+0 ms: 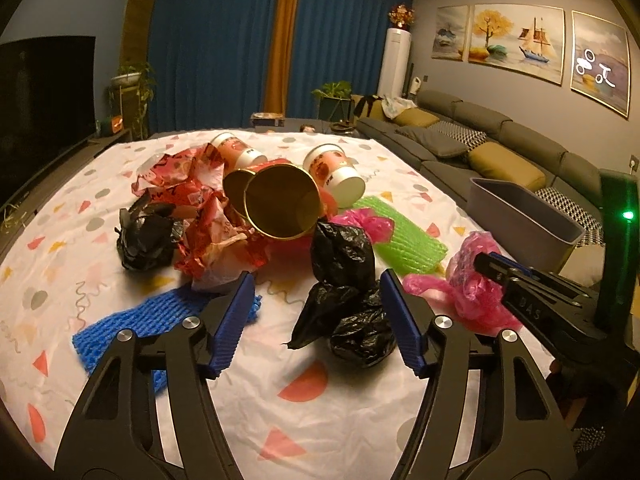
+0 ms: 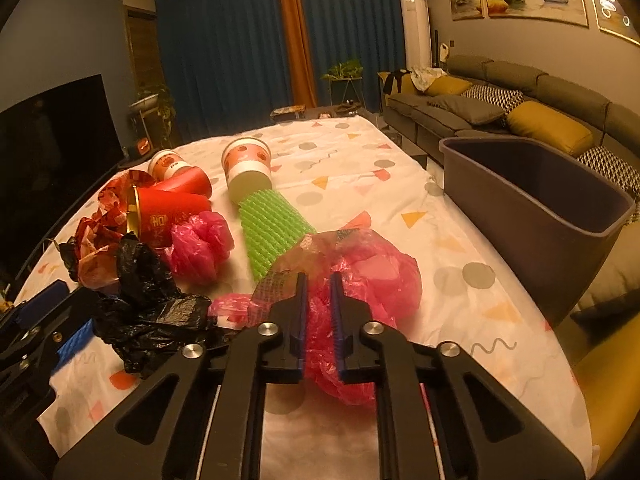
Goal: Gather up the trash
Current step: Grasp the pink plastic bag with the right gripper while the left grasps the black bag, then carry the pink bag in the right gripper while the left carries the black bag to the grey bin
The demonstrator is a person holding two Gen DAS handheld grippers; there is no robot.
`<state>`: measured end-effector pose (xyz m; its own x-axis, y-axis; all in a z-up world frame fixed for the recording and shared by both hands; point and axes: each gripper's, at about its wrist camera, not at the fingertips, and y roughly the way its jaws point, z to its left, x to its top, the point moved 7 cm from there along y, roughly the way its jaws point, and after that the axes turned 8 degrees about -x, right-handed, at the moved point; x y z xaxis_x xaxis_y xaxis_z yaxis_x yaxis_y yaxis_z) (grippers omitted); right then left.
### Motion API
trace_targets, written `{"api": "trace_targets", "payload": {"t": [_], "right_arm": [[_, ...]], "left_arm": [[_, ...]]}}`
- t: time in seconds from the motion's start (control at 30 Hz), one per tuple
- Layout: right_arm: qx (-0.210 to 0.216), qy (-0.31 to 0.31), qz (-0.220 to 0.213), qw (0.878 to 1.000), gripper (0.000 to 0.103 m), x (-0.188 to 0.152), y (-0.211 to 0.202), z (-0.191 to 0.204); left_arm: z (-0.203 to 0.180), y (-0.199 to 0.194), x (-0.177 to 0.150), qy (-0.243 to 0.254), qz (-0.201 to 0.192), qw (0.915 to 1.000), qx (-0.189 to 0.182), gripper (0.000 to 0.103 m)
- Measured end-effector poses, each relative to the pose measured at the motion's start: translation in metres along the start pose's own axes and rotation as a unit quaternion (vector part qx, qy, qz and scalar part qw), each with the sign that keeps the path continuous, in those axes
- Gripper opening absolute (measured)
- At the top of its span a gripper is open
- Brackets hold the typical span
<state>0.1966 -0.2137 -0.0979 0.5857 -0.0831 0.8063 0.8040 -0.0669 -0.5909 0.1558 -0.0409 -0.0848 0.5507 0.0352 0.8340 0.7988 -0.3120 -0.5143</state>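
Observation:
A crumpled black plastic bag (image 1: 348, 292) lies on the patterned tablecloth (image 1: 320, 420). My left gripper (image 1: 318, 276) stands open around it: the right blue pad is beside the bag and the left pad is well clear. In the right wrist view that black bag (image 2: 148, 308) lies just left of my right gripper (image 2: 319, 278), which is shut on a pink plastic bag (image 2: 380, 276). The left wrist view shows the right gripper (image 1: 482, 264) pinching the pink bag (image 1: 476, 280) at the table's right edge.
A grey bin (image 2: 540, 200) stands off the table's right edge by the sofa. Further back lie a green foam net (image 2: 268, 232), a second pink bag (image 2: 200, 248), red cups (image 1: 280, 204), paper cups, red wrapping paper (image 1: 192, 196), another black bag (image 1: 144, 236) and a blue foam net (image 1: 132, 332).

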Motion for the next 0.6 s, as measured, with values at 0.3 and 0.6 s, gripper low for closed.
{"api": "trace_targets", "payload": {"t": [0.3, 0.6], "right_arm": [[-0.001, 0.005, -0.034, 0.999, 0.008, 0.006, -0.026, -0.013], [-0.005, 0.004, -0.052, 0.999, 0.008, 0.009, -0.042, -0.023]], "left_arm": [[-0.008, 0.02, 0.004, -0.002, 0.018, 0.9996, -0.022, 0.062], [-0.014, 0.049, 0.001, -0.013, 0.058, 0.9975, -0.037, 0.015]]}}
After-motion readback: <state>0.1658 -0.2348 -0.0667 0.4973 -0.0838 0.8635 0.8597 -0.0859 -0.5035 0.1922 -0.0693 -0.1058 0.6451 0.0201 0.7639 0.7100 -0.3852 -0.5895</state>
